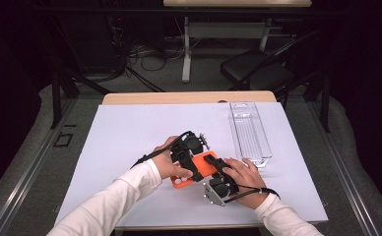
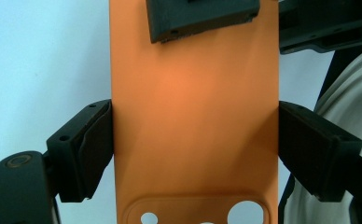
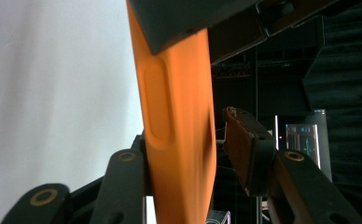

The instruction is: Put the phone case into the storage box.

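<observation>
— How far along does the work look?

— Midway, at a guess. The orange phone case [image 1: 195, 171] is off the white table cover [image 1: 130, 132] and held between both grippers near the front middle of the table. The clear plastic tray [image 1: 249, 132] stands to the right of it, apart from the case, with nothing visible in it. If the case is meant for that tray, the carry and the setting down are yet to come; that is a judgement, nothing more.

— What is the left gripper [image 2: 195, 149] doing?

— In the left gripper view its two black jaws stand spread to the full width of the case and press against its two long edges, near the end with the camera cut-outs. It pinches the case across its breadth.

— And the right gripper [image 3: 188, 158]?

— In the right gripper view the case runs up edge-on between the jaws. The left-hand jaw lies against it; the right-hand pad stands a little clear, with a dark gap showing. So the jaws are narrow but not clamped, touching on one side at most.

— And from above?

— Both hands meet over the case, the left gripper [image 1: 186, 150] at its upper left, the right gripper [image 1: 218, 169] at its right end.
</observation>
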{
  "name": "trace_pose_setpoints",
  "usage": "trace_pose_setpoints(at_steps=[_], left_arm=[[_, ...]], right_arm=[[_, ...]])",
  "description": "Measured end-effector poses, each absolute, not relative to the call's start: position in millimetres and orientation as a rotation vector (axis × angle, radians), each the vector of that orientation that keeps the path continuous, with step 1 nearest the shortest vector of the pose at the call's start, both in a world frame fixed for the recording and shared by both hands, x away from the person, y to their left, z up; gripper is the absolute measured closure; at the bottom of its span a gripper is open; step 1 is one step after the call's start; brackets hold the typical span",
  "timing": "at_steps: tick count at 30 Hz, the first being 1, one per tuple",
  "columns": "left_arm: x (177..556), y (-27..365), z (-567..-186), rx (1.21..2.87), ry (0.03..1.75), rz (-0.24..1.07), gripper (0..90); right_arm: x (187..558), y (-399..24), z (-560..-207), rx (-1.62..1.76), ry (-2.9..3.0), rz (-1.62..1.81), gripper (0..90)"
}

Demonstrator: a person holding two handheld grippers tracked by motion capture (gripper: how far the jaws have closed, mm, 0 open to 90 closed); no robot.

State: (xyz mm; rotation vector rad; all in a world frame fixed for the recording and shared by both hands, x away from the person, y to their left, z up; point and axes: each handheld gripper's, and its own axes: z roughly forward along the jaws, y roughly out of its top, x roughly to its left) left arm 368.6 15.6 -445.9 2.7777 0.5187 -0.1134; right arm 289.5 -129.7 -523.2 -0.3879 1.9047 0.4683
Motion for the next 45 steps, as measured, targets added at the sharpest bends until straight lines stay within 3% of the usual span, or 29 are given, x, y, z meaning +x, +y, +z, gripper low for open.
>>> trace_pose_setpoints(at_steps=[11,45], left_arm=[[369.6,16.2,-445.9,2.766,0.528,-0.121,15.8],[376.1,21.4,-449.0,2.738,0.583,-0.245,15.8]], right_arm=[[290.0,-127.1,-527.8,-0.400,1.857,0.445,70.6],[287.2,-124.7,-530.3,-0.437,1.832,0.420,79.4]])
